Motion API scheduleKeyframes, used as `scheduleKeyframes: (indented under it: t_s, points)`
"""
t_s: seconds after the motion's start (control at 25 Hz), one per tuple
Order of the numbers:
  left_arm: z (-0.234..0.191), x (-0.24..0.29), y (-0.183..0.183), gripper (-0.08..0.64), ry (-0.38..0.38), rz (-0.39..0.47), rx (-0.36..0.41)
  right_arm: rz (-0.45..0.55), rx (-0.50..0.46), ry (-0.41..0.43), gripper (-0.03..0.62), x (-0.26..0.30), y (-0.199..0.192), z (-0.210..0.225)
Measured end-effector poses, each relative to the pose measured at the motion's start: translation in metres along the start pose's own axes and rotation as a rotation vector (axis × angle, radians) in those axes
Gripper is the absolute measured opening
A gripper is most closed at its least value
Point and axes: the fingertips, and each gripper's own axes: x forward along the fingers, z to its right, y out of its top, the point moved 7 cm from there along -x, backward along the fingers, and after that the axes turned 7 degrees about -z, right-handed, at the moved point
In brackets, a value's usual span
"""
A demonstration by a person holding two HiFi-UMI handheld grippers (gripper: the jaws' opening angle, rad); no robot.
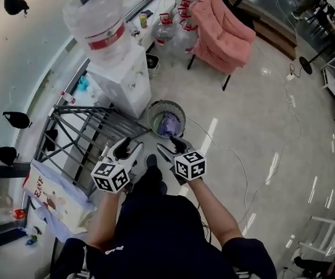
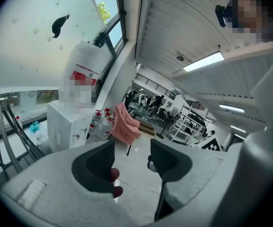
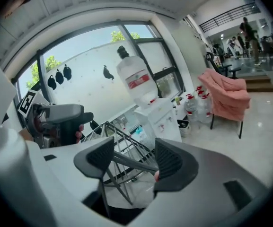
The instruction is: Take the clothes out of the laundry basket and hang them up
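Observation:
A round mesh laundry basket (image 1: pixel 154 112) stands on the floor just beyond my hands, with purple and pale clothes (image 1: pixel 170 124) inside. The grey folding drying rack (image 1: pixel 83 135) stands to its left by the window. My left gripper (image 1: pixel 128 150) hovers over the rack's near corner, open and empty. My right gripper (image 1: pixel 173 147) is beside it, just short of the basket, also open and empty. In the right gripper view the rack's bars (image 3: pixel 127 148) show behind the parted jaws of the right gripper (image 3: pixel 134 162). The left gripper (image 2: pixel 131 162) faces open floor.
A white water dispenser (image 1: pixel 121 74) with a big bottle stands behind the rack. A pink-draped chair (image 1: pixel 222 34) and several water jugs (image 1: pixel 170 28) lie beyond. A white cable (image 1: pixel 237 156) trails over the floor on the right. A box (image 1: pixel 51 199) sits at the left.

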Motion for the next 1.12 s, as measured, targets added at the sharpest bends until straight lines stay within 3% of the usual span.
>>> scheduleKeyframes:
  t_s: [0.24, 0.44, 0.56, 0.64, 0.84, 1.12]
  points:
    - [-0.029, 0.084, 0.004, 0.233, -0.032, -0.068, -0.027, -0.035, 0.081, -0.112, 0.262, 0.007, 0.009, 0.084]
    - [-0.072, 0.14, -0.008, 0.255, -0.04, -0.178, -0.073, -0.114, 0.082, -0.185, 0.265, 0.036, 0.01, 0.124]
    - [-0.093, 0.173, -0.018, 0.255, -0.041, -0.249, -0.041, -0.177, 0.081, -0.211, 0.265, 0.052, 0.009, 0.15]
    - [-0.105, 0.195, -0.029, 0.256, -0.038, -0.308, 0.004, -0.22, 0.068, -0.22, 0.265, 0.064, 0.007, 0.164]
    - [-0.136, 0.242, -0.057, 0.256, -0.04, -0.374, -0.057, -0.311, 0.013, -0.219, 0.265, 0.105, -0.001, 0.201]
    - [-0.184, 0.322, -0.108, 0.256, 0.034, -0.44, -0.025, -0.429, -0.122, -0.177, 0.258, 0.187, -0.037, 0.286]
